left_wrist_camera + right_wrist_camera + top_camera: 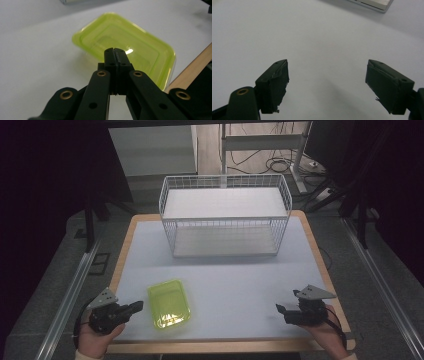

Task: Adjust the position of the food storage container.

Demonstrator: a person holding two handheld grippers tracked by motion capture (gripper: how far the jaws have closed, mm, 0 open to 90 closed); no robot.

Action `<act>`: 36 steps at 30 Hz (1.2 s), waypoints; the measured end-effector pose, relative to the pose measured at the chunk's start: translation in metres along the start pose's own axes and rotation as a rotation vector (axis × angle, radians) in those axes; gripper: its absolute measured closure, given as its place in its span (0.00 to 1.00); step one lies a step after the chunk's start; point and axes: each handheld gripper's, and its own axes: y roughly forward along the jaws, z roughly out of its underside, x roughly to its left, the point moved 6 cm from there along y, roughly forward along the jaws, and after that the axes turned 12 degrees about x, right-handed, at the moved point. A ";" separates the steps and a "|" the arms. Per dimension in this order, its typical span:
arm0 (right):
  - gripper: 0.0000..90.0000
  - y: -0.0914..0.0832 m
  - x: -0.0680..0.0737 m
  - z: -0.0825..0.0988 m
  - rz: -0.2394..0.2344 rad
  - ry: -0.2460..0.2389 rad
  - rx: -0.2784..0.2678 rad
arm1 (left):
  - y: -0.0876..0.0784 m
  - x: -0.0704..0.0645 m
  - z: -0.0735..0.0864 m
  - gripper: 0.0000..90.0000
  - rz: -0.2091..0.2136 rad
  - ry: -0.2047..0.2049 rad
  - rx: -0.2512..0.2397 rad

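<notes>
A translucent lime-green plastic tray (169,304) lies flat on the white table top, near the front left. My left gripper (137,307) is shut with nothing in it, its tips just left of the tray's edge. In the left gripper view the closed jaws (115,53) point at the green tray (140,47) right ahead. My right gripper (280,310) rests near the front right corner, held by a hand. In the right gripper view its jaws (325,75) stand wide open over bare table.
A white wire basket (225,215) with two shelf levels stands at the back middle of the table (240,280). The table has a wooden rim (320,260). Beyond it are a desk frame and cables on the floor.
</notes>
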 end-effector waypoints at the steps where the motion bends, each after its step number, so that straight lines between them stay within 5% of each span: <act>1: 0.21 0.001 0.000 0.000 -0.001 0.003 0.002 | 0.002 0.001 0.005 1.00 0.004 -0.011 0.010; 7: 0.21 0.003 0.000 0.001 0.002 -0.001 0.015 | 0.018 0.001 0.022 1.00 0.022 -0.023 0.073; 14: 0.22 0.003 0.000 0.001 0.006 -0.002 0.016 | 0.036 -0.009 0.026 1.00 0.037 0.012 0.146; 36: 0.23 0.003 0.000 0.001 0.006 -0.003 0.020 | 0.056 -0.027 0.029 1.00 0.108 0.063 0.208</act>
